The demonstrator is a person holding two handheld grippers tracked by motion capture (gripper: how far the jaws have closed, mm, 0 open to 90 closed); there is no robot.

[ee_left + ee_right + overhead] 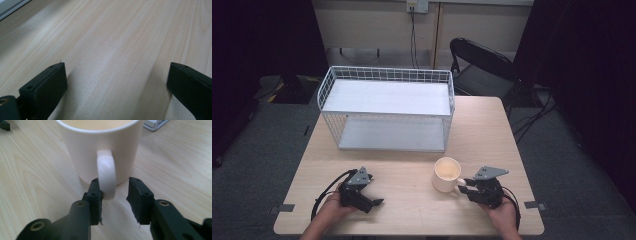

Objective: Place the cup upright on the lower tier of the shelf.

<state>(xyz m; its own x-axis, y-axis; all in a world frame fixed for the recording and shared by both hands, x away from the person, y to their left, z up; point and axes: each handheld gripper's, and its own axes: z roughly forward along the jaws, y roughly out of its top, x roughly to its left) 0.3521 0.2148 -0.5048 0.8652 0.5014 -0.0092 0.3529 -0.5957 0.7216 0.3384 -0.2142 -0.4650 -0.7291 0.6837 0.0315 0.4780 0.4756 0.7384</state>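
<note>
I am at the grasp step: my right gripper (114, 188) stands around the handle (106, 173) of the mug (446, 174), lower right of centre in the high view, jaws half open, holding nothing yet. Next I judge I must close on the handle. My left gripper (362, 192) rests wide open, empty. The rack (387, 107) stands behind, not blocking.

Left tongs (373, 198): black body, grey three-cornered plate on top, black cable looping toward the near tabletop edge. Right tongs (465, 186): same black build, same grey plate. Jaws are flat black blocks with small screw holes; brass-coloured pivot bushings. Forearms bare.
</note>
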